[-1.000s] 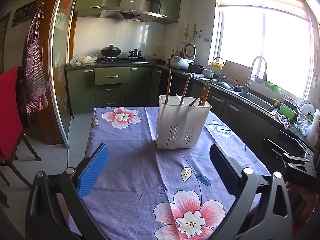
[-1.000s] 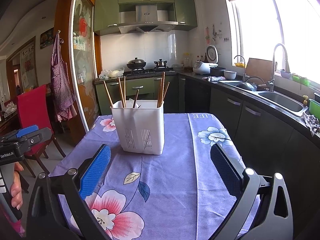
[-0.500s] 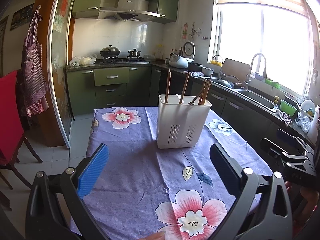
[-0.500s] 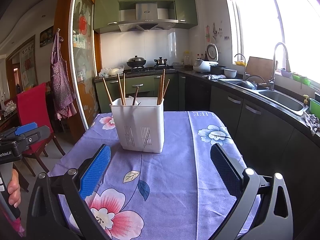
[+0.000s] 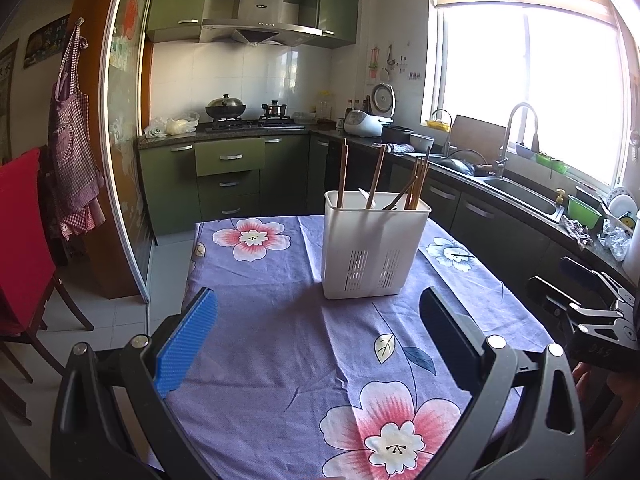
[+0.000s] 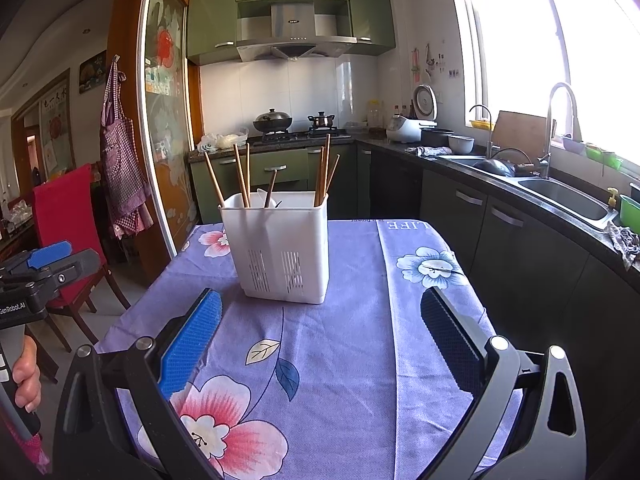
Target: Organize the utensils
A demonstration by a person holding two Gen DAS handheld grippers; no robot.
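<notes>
A white slotted utensil holder (image 5: pixel 374 246) (image 6: pixel 280 246) stands upright on the purple flowered tablecloth (image 5: pixel 280 332) (image 6: pixel 344 360). Several wooden chopsticks (image 5: pixel 342 172) (image 6: pixel 324 170) and a dark-handled utensil (image 6: pixel 271 188) stick up out of it. My left gripper (image 5: pixel 316 320) hovers open over the cloth, short of the holder, nothing between its fingers. My right gripper (image 6: pixel 320 322) is likewise open and empty, with the holder ahead and slightly left. Each view catches the other gripper at its edge: the right gripper (image 5: pixel 588 312) and the left gripper (image 6: pixel 44 268), held by a hand (image 6: pixel 26 376).
A red-backed chair (image 5: pixel 24 248) (image 6: pixel 68 216) stands left of the table. Dark counter with a sink (image 5: pixel 524 196) (image 6: pixel 568 200) runs along the right under the window. A stove with pots (image 5: pixel 226 108) sits at the back. An apron (image 5: pixel 74 160) hangs by the sliding door.
Both views have shifted only slightly; the holder looks a touch nearer in the right wrist view. Both grippers stay open and empty.
</notes>
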